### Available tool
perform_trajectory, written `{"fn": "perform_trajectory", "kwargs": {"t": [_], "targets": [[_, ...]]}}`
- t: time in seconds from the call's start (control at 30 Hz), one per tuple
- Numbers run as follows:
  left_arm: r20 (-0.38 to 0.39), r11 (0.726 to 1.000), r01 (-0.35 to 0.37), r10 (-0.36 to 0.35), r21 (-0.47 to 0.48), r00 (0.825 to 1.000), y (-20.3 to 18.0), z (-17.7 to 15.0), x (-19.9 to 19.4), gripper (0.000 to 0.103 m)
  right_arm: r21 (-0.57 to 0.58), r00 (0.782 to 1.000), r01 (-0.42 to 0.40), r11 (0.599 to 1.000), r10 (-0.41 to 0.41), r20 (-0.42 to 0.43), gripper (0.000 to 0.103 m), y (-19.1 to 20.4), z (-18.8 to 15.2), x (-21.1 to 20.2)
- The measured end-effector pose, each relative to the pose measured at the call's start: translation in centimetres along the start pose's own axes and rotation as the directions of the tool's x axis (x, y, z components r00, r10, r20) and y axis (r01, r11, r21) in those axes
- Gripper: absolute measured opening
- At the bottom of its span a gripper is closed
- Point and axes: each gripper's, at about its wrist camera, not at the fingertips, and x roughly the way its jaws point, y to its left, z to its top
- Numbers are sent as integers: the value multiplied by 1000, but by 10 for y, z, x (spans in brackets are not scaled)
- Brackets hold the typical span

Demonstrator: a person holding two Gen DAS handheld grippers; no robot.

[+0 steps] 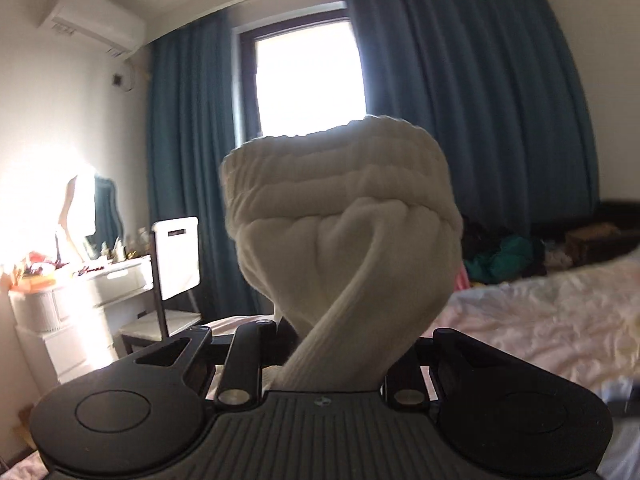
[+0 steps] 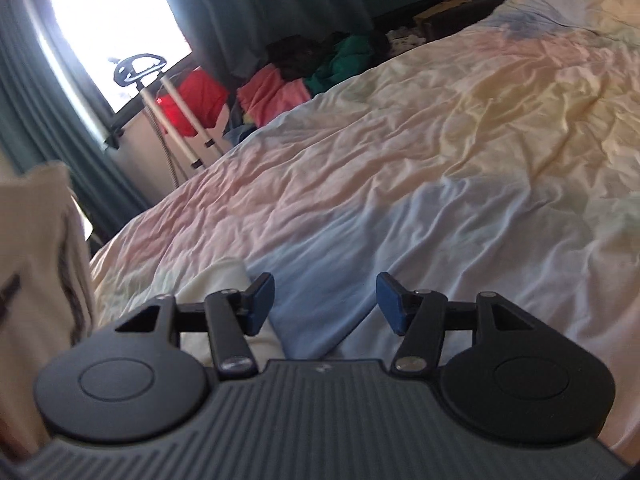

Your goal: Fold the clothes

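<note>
My left gripper [image 1: 340, 344] is shut on a cream ribbed knit garment [image 1: 344, 216], bunched into a thick roll that stands up in front of the camera and hides the fingertips. It is held in the air, above the bed. My right gripper [image 2: 325, 304] is open and empty, its blue pads [image 2: 262, 300] apart, low over the pastel bedsheet [image 2: 400, 168]. A pale cream piece of cloth [image 2: 218, 280] lies on the bed just behind its left finger. A blurred cream cloth [image 2: 36, 260] hangs at the left edge of the right wrist view.
The bed [image 1: 540, 320] has a wrinkled pink, blue and yellow sheet. A pile of red, pink, green and dark clothes [image 2: 304, 76] lies beside the bed near the window. A garment steamer stand [image 2: 160, 92] stands there. A white dresser [image 1: 72, 300] and chair [image 1: 172, 280] stand at left.
</note>
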Motion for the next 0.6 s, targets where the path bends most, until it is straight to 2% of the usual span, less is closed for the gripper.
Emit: {"fn": "perform_trajectory", "kwargs": {"t": [0.1, 0.2, 0.37, 0.43, 0.47, 0.53, 0.6], "targets": [[-62, 978, 81, -70, 192, 996, -62, -42, 14, 24, 61, 997, 52, 997, -55, 59, 61, -15, 8, -3], [-136, 930, 142, -101, 338, 986, -100, -78, 18, 24, 123, 999, 7, 992, -13, 51, 61, -26, 9, 0], [-154, 922, 173, -126, 346, 980, -92, -94, 4, 31, 222, 993, -104, 970, 113, -27, 61, -33, 3, 17], [-179, 916, 200, -145, 348, 973, -80, -94, 4, 46, 285, 985, -150, 947, 167, -35, 61, -38, 1, 21], [-193, 911, 215, -155, 351, 969, -74, -94, 5, 50, 311, 981, -170, 935, 191, -36, 61, -40, 1, 23], [-230, 900, 280, -210, 334, 950, -56, -95, 6, 62, 334, 975, -200, 921, 222, -29, 61, -40, 0, 20], [-269, 887, 343, -264, 310, 926, -38, -95, 5, 67, 328, 970, -225, 918, 243, -15, 61, -38, 0, 17]]}}
